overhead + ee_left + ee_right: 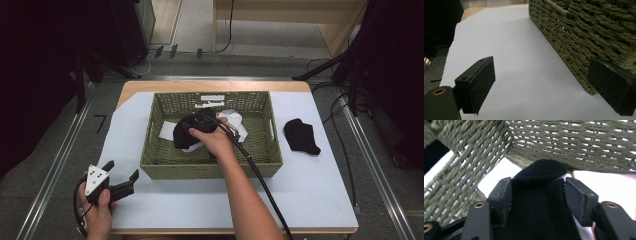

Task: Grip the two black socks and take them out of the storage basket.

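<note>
A second black sock [301, 136] lies alone on the white surface [310, 190] just right of the woven basket [210, 167], well apart from the left gripper [121, 177], which rests by the basket's near left corner with its jaws spread and nothing between them. Inside the basket, white socks [235, 120] lie around a black sock [186, 131]. The right gripper [538, 195] reaches in over the near wall, its jaws parted on either side of that black sock, whether pressing it I cannot tell.

Black sock [186, 134] – bunched, in woven basket [155, 162], atop white socks [167, 131]
</note>
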A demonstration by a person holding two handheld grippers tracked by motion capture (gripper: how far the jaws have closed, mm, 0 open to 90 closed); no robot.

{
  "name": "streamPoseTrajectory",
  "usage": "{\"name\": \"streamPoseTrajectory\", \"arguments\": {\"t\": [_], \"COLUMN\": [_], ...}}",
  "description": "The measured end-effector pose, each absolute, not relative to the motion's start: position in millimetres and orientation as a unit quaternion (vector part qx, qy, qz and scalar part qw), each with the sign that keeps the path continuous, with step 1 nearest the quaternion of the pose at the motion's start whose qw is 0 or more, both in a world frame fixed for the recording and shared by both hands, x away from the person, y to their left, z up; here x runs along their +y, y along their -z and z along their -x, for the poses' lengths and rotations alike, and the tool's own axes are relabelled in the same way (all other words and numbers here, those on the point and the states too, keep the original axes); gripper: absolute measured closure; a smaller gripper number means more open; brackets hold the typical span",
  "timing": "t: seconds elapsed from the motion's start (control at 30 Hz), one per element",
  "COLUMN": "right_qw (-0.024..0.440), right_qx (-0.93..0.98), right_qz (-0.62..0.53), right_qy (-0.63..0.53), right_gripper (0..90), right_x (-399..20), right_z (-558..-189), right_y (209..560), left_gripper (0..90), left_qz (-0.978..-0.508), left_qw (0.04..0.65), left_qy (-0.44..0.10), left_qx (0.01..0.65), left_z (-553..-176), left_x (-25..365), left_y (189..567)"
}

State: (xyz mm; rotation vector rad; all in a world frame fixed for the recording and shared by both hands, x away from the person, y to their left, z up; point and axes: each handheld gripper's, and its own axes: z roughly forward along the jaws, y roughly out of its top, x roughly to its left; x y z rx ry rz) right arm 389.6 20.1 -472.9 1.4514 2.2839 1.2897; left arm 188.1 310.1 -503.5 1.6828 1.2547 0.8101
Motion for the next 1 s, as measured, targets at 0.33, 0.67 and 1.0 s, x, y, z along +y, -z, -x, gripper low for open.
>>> {"name": "streamPoseTrajectory", "arguments": {"t": [0.33,0.67,1.0], "right_qw": [0.061,0.071,0.096], "right_qx": [0.749,0.810,0.827], "right_qz": [-0.472,-0.436,-0.402], "right_qy": [-0.461,-0.386,-0.381], "right_gripper": [38.8,47.9,88.3], "right_x": [21.5,29.7,22.0], "right_z": [-390.9,-389.4,-390.3], "right_y": [467.1,483.6,469.2], "left_gripper": [9.2,9.2,9.2], "left_qz": [-0.676,-0.676,-0.675], "left_qw": [0.430,0.429,0.431], "left_qy": [-0.325,-0.325,-0.325], "left_qx": [0.503,0.503,0.503], "left_z": [-187.8,-187.9,-188.0], "left_x": [309.9,309.9,310.1], "left_y": [503.3,503.3,503.3]}}
